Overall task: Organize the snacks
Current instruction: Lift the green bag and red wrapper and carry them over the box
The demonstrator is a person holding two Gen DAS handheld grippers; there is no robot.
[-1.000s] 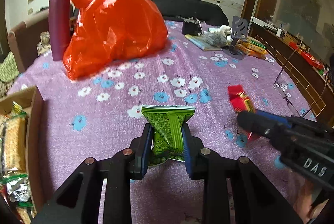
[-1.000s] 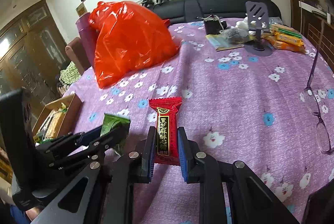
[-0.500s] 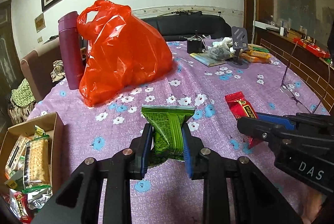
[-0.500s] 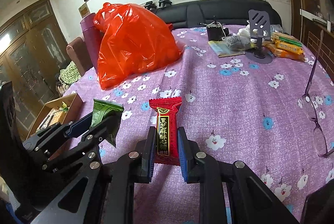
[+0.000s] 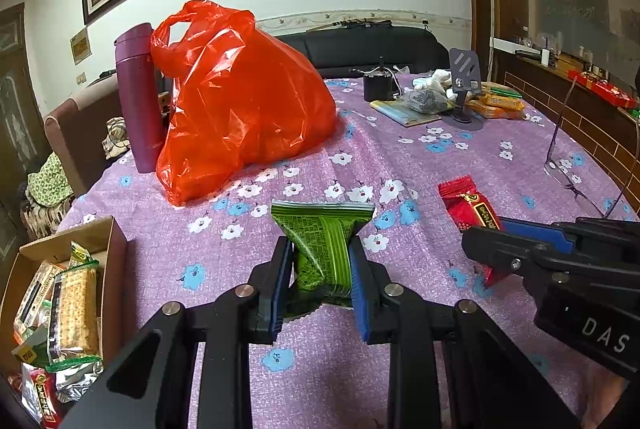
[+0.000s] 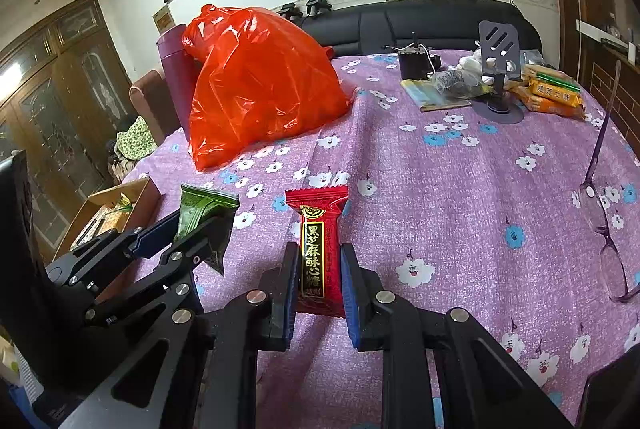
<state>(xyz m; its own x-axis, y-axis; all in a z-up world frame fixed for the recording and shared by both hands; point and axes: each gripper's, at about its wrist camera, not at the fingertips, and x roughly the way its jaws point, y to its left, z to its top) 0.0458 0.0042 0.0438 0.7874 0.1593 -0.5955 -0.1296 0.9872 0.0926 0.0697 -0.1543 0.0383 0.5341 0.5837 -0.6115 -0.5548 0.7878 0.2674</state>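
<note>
My left gripper (image 5: 320,249) is shut on a green snack packet (image 5: 323,245) and holds it upright above the purple flowered tablecloth (image 5: 400,157). My right gripper (image 6: 319,257) is shut on a red candy packet (image 6: 318,249) with gold Chinese lettering, also held above the table. The red packet shows in the left wrist view (image 5: 466,203) and the green one in the right wrist view (image 6: 204,217). A cardboard box (image 5: 114,249) holding several snack packets sits at the lower left, beside the left gripper; it also shows in the right wrist view (image 6: 120,197).
A big orange-red plastic bag (image 5: 240,101) and a purple flask (image 5: 138,97) stand at the back left. At the back right are a phone stand (image 5: 466,85), yellow biscuit packs (image 5: 498,101) and a booklet. Eyeglasses (image 6: 604,205) lie at the right edge.
Both grippers have risen and tilted up with their packets still gripped. The cardboard box has come further into the left wrist view.
</note>
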